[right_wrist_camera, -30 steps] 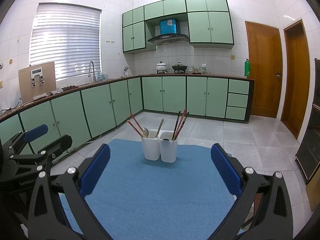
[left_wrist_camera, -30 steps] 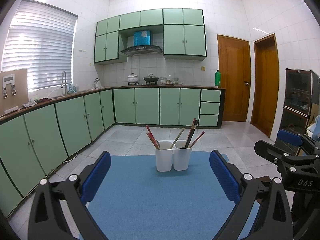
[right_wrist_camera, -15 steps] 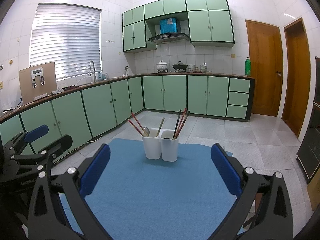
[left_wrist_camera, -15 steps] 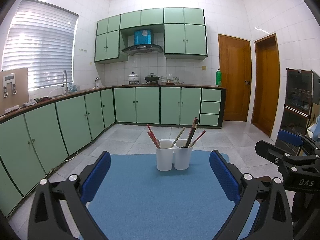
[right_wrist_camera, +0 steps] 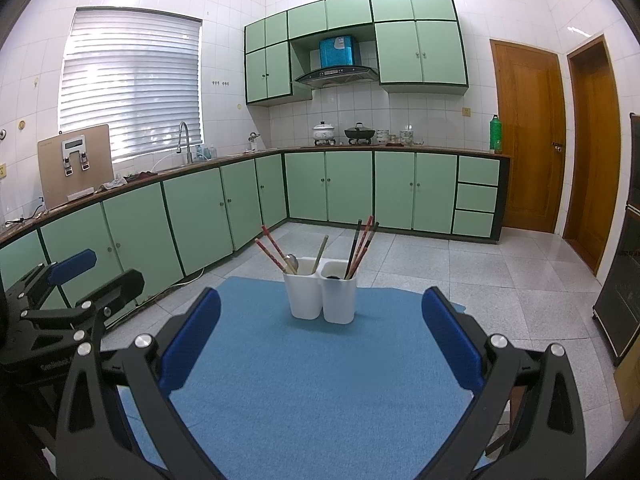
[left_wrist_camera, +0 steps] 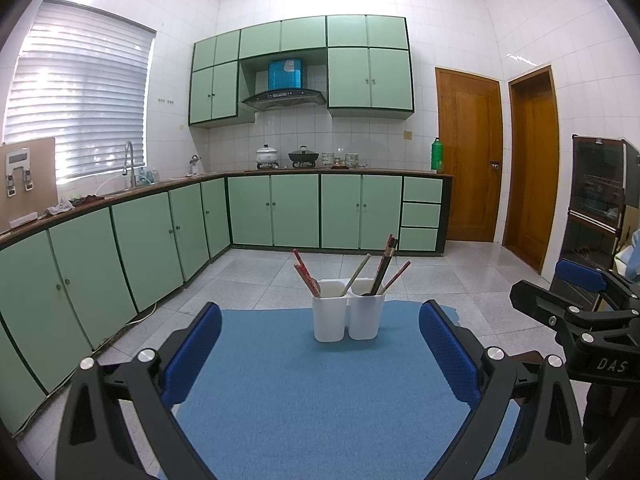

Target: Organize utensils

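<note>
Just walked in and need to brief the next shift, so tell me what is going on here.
A person holds two black claws with blue pads over a blue felt mat. The left claw and the right claw are both open and empty, aimed at two white plastic utensil cups standing side by side at the mat's far end. The cups hold red chopsticks, dark chopsticks and a metal spoon. Nothing is being gripped.
</note>
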`<state>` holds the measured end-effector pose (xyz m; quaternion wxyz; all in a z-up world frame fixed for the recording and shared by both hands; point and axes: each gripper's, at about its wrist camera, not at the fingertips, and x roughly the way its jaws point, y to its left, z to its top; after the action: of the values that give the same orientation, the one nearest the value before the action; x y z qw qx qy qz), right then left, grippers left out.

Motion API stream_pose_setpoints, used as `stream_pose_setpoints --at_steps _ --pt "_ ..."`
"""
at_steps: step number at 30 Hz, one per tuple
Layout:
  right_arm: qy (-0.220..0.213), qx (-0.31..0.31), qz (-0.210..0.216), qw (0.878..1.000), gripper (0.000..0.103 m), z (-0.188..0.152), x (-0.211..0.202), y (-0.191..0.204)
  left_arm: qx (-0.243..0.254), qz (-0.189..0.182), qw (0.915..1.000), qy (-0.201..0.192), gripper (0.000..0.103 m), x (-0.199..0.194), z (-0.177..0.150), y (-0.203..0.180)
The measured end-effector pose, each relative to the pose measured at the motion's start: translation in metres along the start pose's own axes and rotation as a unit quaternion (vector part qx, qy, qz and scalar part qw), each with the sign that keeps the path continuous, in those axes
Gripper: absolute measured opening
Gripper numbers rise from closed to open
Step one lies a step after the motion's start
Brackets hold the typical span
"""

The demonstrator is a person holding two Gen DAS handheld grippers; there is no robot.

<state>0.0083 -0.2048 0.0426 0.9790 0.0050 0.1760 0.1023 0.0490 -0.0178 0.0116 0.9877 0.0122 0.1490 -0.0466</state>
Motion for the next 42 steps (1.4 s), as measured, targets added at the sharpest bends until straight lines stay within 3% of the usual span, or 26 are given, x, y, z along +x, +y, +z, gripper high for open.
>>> stream_pose_setpoints --at_steps 42 --pt "0.005 -0.002 0.001 1.000 0.098 -0.0035 0.0029 0.0018 -0.001 -0.002 1.0000 0.006 0.097 -0.0010 -0.0021 0.0048"
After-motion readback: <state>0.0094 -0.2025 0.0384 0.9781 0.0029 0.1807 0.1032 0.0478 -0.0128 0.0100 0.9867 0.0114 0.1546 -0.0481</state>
